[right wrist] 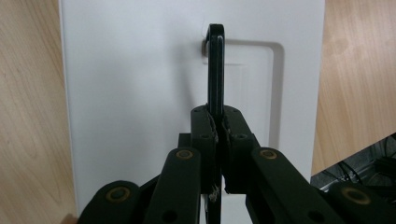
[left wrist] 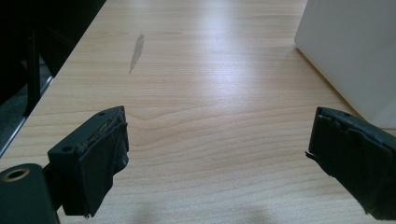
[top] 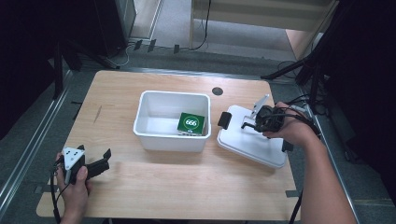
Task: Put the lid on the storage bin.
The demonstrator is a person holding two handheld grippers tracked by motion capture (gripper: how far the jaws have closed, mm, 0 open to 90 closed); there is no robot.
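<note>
Light falls from overhead onto the desk (top: 154, 186), bright and even across the wood, while the room at both sides drops into near black. The bin (top: 172, 120) throws a soft, short shadow toward the near edge, and the lid (top: 252, 140) has a faint one beneath its near rim. In the left gripper view a pale sheen of glare runs across the far wood (left wrist: 205, 28), and the near black jaws look soft and underexposed. In the right gripper view the white lid (right wrist: 135, 93) is greyish and evenly lit, its handle (right wrist: 215, 65) sharp, the nearest linkage slightly blurred. The high view is a little grainy.
</note>
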